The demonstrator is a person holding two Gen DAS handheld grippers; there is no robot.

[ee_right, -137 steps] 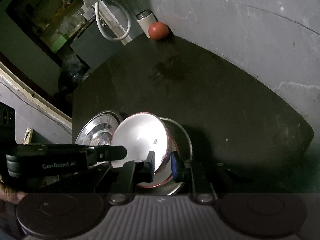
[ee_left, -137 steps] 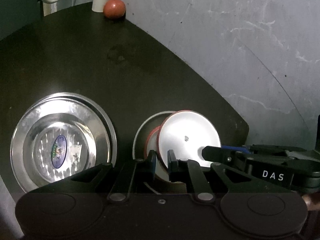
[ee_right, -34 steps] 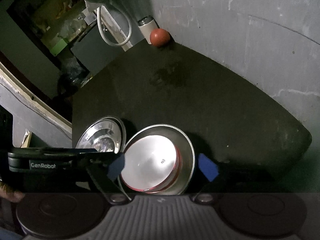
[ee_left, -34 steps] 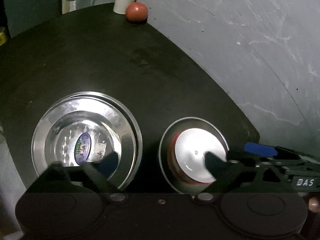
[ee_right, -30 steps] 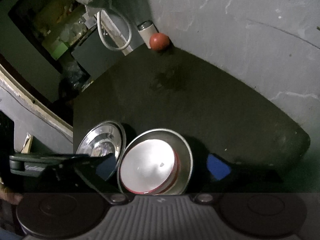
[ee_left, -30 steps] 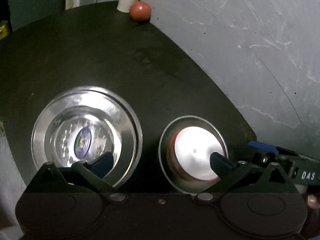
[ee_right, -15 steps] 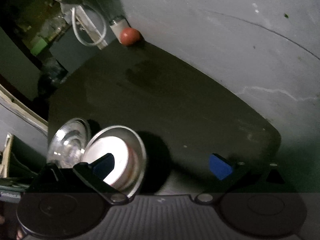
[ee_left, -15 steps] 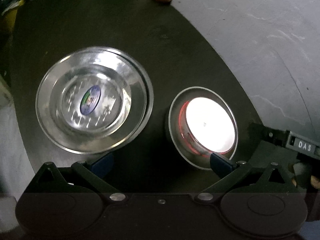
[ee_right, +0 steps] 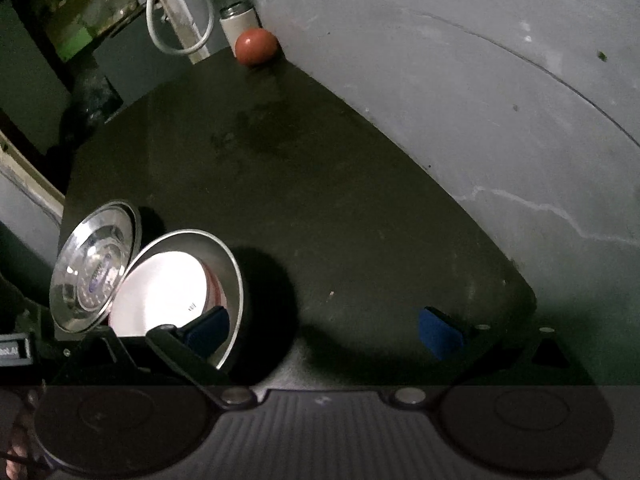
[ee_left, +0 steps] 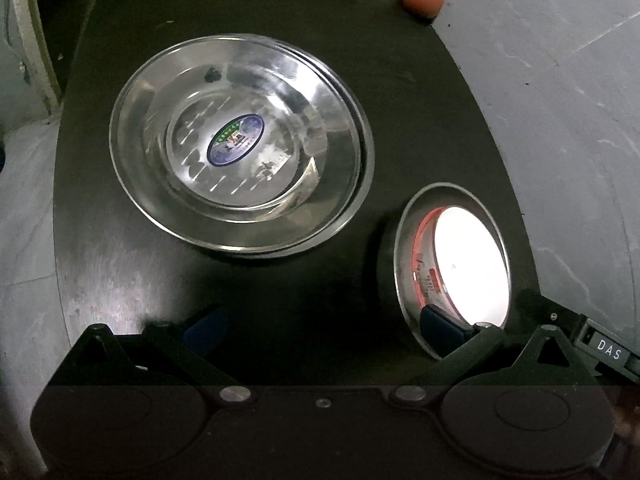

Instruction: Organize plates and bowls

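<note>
Grey stone floor surrounds a dark desk (ee_left: 280, 300) carrying two stacks: nested steel plates (ee_left: 240, 144) on the left, and to their right a steel bowl (ee_left: 404, 256) holding a red-rimmed white bowl (ee_left: 472, 268), both mouth-up. Neither has a long axis. Steel looks stiff, slick and light; pinch a rim. Left hand-held gripper (ee_left: 324, 324) and right hand-held gripper (ee_right: 324, 330) hover spread wide, empty.

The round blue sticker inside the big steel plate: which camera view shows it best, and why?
The left wrist view: the round blue sticker faces the camera, centred in the big steel plate. The right wrist view shows it small, blurred and oblique.
</note>
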